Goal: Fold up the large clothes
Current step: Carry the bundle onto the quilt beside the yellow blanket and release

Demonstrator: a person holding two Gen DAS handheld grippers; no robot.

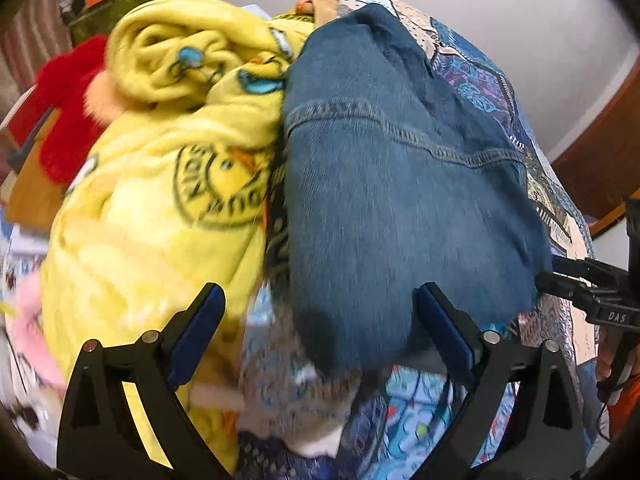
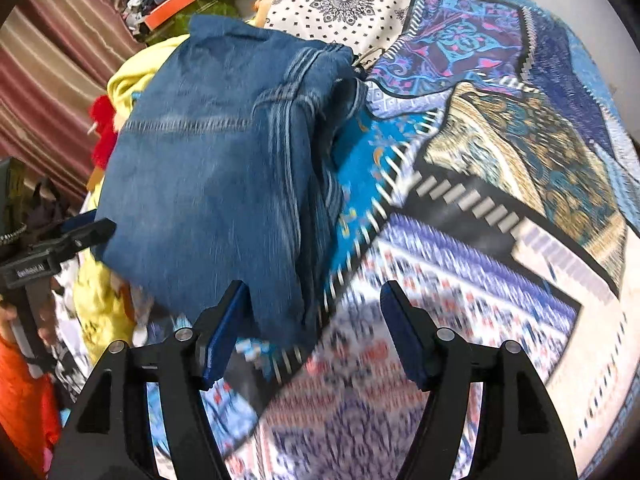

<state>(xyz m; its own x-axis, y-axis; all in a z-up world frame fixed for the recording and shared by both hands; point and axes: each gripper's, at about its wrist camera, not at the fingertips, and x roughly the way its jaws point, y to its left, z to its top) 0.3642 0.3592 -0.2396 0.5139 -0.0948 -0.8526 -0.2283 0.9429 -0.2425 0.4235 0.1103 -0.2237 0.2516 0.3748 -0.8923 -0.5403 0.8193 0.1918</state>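
Observation:
Folded blue jeans (image 1: 392, 176) lie on the patterned bedspread (image 1: 472, 72), leaning against a yellow fleece blanket (image 1: 160, 184). My left gripper (image 1: 320, 312) is open and empty, its jaws wide apart just in front of the jeans' near edge. In the right wrist view the jeans (image 2: 216, 168) lie left of centre on the bedspread (image 2: 500, 160). My right gripper (image 2: 314, 304) is open and empty, its left finger (image 2: 224, 332) next to the jeans' near corner. Each gripper shows at the edge of the other's view.
A red fluffy item (image 1: 68, 112) and a pink cloth (image 1: 28, 320) lie left of the yellow blanket. A pile of clothes with an orange box (image 2: 168, 8) sits at the back by a striped curtain (image 2: 48, 64). White wall (image 1: 500, 8) is behind the bed.

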